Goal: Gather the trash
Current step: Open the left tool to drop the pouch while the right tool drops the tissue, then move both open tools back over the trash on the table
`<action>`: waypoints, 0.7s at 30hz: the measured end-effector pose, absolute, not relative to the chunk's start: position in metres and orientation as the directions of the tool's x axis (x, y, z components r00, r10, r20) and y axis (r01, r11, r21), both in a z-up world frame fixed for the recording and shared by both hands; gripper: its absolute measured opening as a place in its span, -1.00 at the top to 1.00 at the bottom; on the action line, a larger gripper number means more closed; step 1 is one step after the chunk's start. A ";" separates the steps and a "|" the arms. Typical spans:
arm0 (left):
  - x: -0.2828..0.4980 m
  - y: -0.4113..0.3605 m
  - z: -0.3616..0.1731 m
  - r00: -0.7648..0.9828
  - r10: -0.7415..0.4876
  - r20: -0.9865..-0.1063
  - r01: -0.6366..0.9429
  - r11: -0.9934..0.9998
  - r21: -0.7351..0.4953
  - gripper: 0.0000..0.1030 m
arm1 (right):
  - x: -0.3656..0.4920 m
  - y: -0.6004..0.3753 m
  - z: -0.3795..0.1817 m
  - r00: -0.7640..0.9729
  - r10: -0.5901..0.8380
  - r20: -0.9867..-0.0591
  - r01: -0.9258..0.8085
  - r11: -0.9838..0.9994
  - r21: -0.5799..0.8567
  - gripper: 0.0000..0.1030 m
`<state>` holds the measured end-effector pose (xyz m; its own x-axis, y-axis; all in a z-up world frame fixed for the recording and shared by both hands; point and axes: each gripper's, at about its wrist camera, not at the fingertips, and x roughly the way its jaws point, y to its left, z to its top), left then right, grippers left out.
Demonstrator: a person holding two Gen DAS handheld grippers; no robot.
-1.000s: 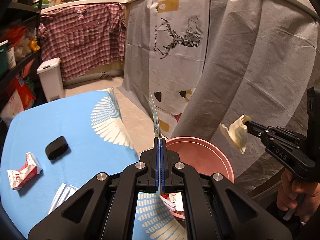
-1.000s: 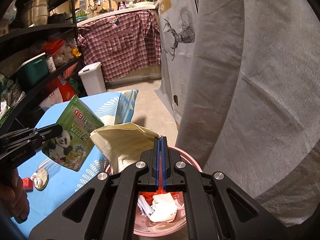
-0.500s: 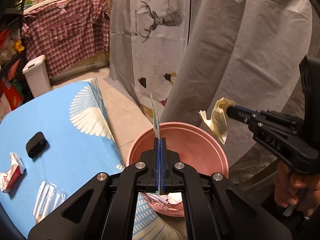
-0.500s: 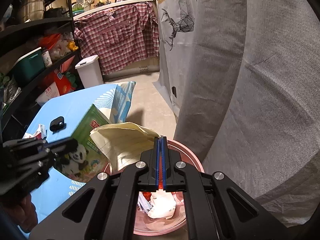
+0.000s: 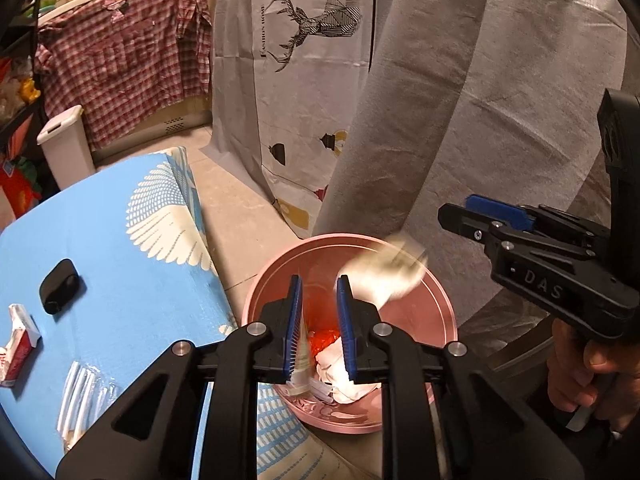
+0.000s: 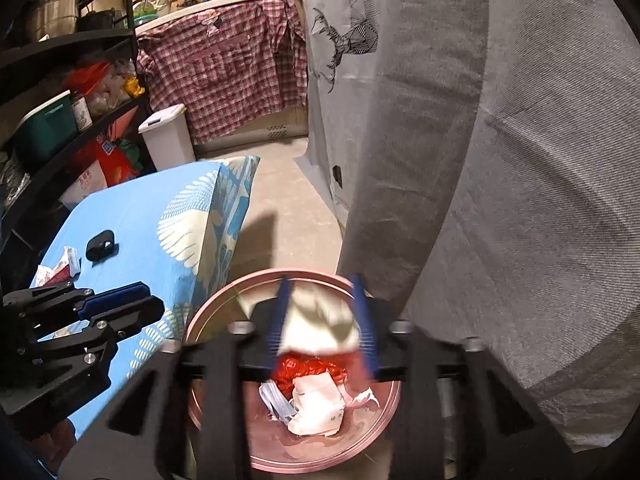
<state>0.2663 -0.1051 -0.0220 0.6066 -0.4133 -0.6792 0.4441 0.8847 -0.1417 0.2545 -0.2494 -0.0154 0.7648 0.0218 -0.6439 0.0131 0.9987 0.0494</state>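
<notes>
While poised side by side over the pink bin, both sets of tongs opening. Left gripper spread a little, with a thin flat packet edge-on between the blue pads, leaning at the left pad, not pinched. Right gripper spread wider and blurred, with a crumpled cream paper loose between the pads, right above the bin's mouth. Close on the right, crowding the bin: a grey draped cloth, hanging to the floor and touching the rim's far side; beyond that, a deer-print sheet, a plaid shirt over a counter edge, and a white lidded bin. Just left of the pink bin, a table under a blue feather-print cloth, bearing a small black object, a red and white carton and some clear wrapped straws, all well apart. Down in the bin: crumpled red plastic, white paper scraps.
</notes>
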 end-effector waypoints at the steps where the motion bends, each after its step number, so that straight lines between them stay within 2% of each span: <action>1: 0.266 -0.103 -0.021 0.609 -0.413 -0.677 0.440 0.886 -0.145 0.65 | 0.254 -0.250 -0.015 0.766 0.021 -0.642 0.015 0.999 0.049 0.12; 9: 0.259 -0.078 -0.010 0.643 -0.394 -0.656 0.409 0.902 -0.140 0.65 | 0.250 -0.242 -0.011 0.788 0.034 -0.615 -0.013 0.999 0.038 0.11; 21: 0.246 0.003 0.026 0.730 -0.323 -0.603 0.292 0.944 -0.152 0.66 | 0.237 -0.198 0.002 0.814 0.115 -0.569 -0.119 0.992 0.029 0.17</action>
